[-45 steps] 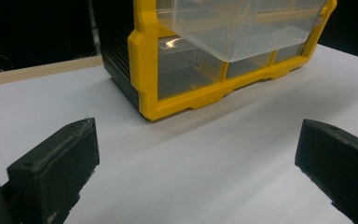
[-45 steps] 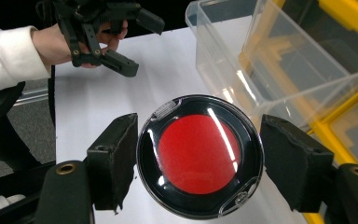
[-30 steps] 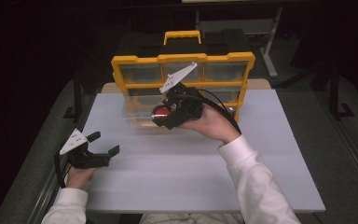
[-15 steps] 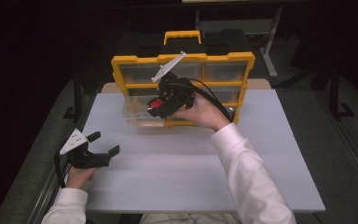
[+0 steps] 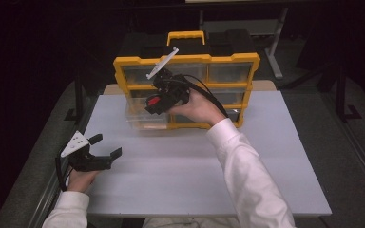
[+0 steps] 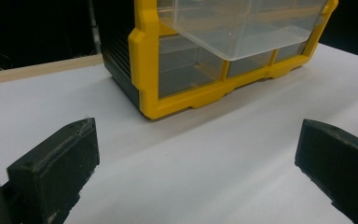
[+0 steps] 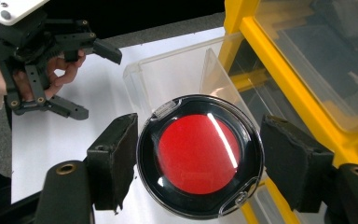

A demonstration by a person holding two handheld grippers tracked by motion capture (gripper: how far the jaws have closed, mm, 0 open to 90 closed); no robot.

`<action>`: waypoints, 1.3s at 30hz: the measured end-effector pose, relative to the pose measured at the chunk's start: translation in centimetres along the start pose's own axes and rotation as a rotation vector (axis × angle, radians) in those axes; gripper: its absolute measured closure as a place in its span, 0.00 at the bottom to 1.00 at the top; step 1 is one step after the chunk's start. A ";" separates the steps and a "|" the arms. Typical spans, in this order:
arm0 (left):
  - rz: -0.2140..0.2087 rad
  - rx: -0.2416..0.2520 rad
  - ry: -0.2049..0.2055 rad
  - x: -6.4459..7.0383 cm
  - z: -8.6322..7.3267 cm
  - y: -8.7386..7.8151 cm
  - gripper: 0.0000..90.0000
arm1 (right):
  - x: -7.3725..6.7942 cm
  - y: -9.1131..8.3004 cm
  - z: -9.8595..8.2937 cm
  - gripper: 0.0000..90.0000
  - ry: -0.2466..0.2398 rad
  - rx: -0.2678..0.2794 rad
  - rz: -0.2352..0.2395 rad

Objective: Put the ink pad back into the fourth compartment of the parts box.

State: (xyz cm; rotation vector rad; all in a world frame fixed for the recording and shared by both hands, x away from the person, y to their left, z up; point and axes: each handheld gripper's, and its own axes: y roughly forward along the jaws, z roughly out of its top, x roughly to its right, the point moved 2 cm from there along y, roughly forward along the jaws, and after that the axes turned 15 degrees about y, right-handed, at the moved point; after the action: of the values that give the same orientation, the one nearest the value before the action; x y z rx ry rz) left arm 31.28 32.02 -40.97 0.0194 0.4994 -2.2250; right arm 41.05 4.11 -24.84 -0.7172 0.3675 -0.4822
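A red, black-rimmed disc (image 7: 199,155), a yellow-framed organizer (image 5: 186,59) with clear drawers, white table (image 5: 266,180).

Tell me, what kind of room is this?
Probably a lab or workshop set up for recording: a white table, a yellow parts organizer with clear drawers, dark surroundings, and hand-held grippers with cameras.

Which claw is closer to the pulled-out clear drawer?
The right claw. It holds a round red-and-black case right above the clear drawer of the yellow organizer. The left claw sits open, near the table's front left corner.
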 end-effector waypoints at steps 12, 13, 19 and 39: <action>-0.001 0.005 0.000 0.0 0.0 -0.1 0.00 | -0.2 1.8 1.6 0.32 -0.022 -0.021 -0.005; -0.002 0.005 0.000 0.0 0.0 -0.1 0.00 | -0.3 1.9 1.7 0.32 -0.022 -0.024 -0.006; 0.002 0.011 -0.001 0.0 0.1 -0.1 0.00 | -0.2 2.6 2.2 0.32 -0.031 -0.016 -0.011; -0.004 0.008 -0.002 0.1 0.1 -0.1 0.00 | 0.5 2.1 1.2 0.00 0.041 0.044 -0.006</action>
State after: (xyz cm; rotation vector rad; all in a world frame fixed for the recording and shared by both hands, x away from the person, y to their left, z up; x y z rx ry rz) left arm 31.11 32.01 -40.89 0.0208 0.4895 -2.2305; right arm 42.60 5.83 -25.53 -0.6671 0.3919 -0.5091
